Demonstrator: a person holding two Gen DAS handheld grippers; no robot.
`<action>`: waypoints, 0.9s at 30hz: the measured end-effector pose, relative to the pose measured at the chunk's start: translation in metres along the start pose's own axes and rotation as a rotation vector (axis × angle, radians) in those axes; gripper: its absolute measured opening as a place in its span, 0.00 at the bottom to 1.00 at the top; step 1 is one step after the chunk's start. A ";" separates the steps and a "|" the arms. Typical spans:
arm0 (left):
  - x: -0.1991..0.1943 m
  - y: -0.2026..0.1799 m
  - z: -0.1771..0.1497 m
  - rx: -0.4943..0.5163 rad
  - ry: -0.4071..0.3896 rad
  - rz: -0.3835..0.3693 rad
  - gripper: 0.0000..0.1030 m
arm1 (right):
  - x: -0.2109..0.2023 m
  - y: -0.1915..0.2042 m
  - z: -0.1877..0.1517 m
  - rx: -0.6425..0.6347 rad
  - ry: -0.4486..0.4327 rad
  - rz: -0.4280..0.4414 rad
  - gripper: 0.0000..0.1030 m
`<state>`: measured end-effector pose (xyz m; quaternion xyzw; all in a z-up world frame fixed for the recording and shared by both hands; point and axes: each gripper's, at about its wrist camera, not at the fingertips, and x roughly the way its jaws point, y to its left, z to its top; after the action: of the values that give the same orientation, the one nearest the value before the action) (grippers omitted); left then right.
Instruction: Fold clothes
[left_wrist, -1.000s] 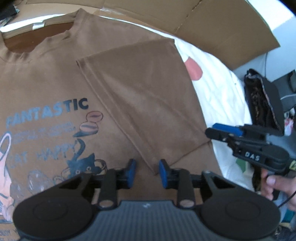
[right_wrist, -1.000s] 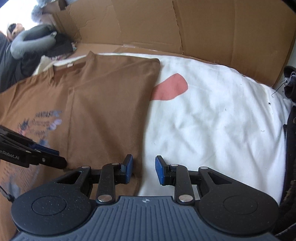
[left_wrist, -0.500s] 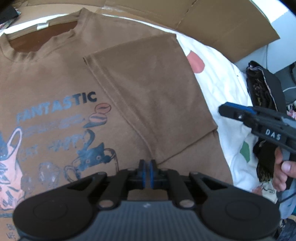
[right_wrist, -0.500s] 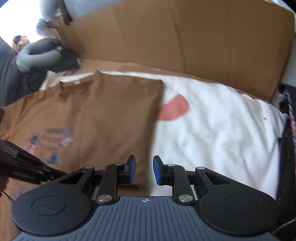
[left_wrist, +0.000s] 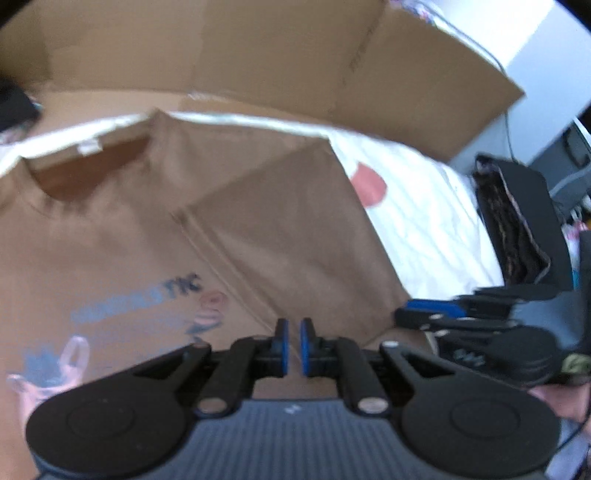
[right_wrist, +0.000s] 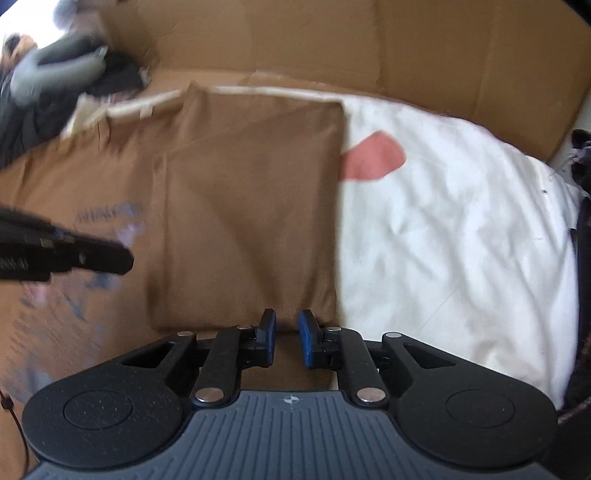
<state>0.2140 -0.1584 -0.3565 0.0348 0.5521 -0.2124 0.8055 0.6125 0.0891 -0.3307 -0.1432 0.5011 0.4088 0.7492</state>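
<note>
Over brown tee (left_wrist: 288, 236): L claw (left_wrist: 291, 345) nearly closed, empty; R claw (right_wrist: 287, 338) slightly open, low.

A white sheet (right_wrist: 461, 236) covers the bed, creased, with a salmon-pink patch (right_wrist: 373, 157) printed on it toward 12 o'clock. Flattened brown cardboard (right_wrist: 369, 48) stands along the far edge of the bed, from 10 to 2 o'clock. At 3 o'clock in the left wrist view, a dark chair (left_wrist: 524, 221) draped with dark patterned fabric sits beside the bed. At 10 o'clock in the right wrist view lies a blurred heap of grey and black clothing (right_wrist: 55, 74).
</note>
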 end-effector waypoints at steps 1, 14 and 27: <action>-0.011 0.001 0.005 0.000 -0.002 0.006 0.22 | -0.011 0.001 0.005 0.012 -0.001 0.000 0.21; -0.181 0.019 0.060 -0.043 -0.099 0.100 0.52 | -0.167 0.041 0.066 0.049 0.002 -0.018 0.36; -0.362 0.039 0.075 -0.061 -0.180 0.156 0.57 | -0.324 0.102 0.095 0.046 -0.081 -0.024 0.47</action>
<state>0.1852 -0.0350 -0.0068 0.0341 0.4795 -0.1343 0.8665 0.5428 0.0605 0.0140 -0.1151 0.4780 0.3937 0.7767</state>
